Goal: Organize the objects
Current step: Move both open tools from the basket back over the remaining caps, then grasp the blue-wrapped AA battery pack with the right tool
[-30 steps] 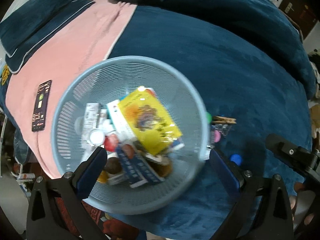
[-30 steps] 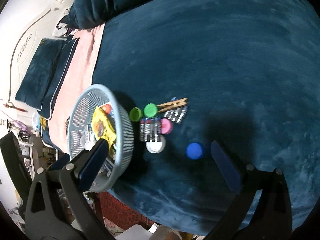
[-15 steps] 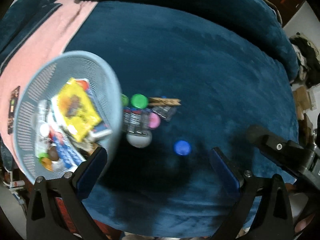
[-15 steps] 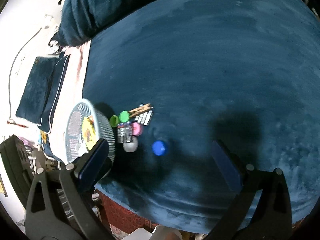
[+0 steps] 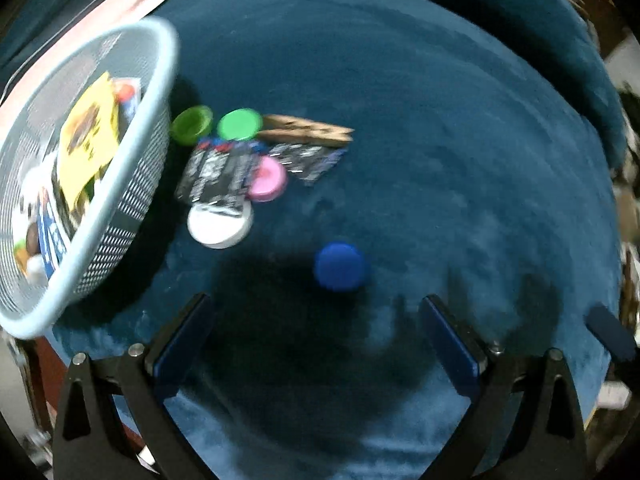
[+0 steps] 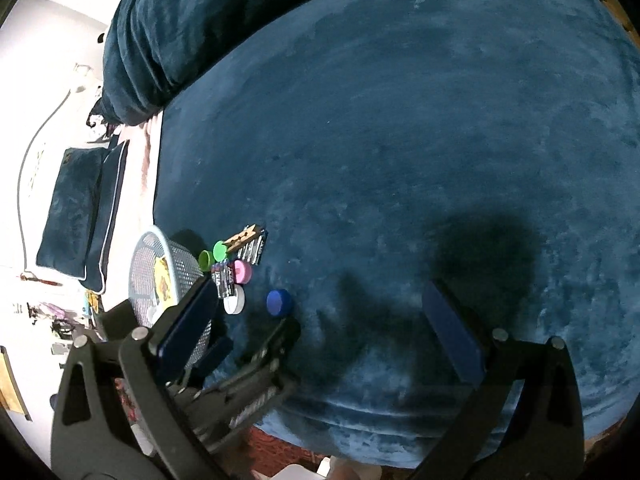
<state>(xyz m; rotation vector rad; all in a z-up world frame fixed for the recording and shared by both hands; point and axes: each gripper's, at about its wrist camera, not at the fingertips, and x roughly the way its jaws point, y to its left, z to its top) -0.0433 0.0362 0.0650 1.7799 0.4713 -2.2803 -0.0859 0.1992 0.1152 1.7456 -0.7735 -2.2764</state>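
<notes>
Seven loose bits left on the bed, clustered at 9–10 o'clock in the left wrist view, beside the mesh basket. Basket already holds a yellow packet plus other stuff.

- Blue cap: on its own, nearest piece, dead ahead at 12 of the left hand-held gripper. Not touching anything.
- White lid, partly under the black battery pack; pink cap touching the pack's edge.
- Two green caps and at the basket wall, wooden clothespin just past them, second dark pack below the pin.

Left hand-held gripper: spread wide, nothing in it, hovering over the bed. Right hand-held gripper: also spread, empty, well apart from the pile, cluster at its 10 o'clock.

Step, my read: approach for next pick, blue cap is the obvious target. Next move needs left to drop down, straddle the cap, pinch across its rim, then carry to 9 o'clock and release over the basket. Soft plush surface, so fingers may sink; cap is low, so go in close to the fabric. Left view is motion-blurred, fine detail unreliable.
</notes>
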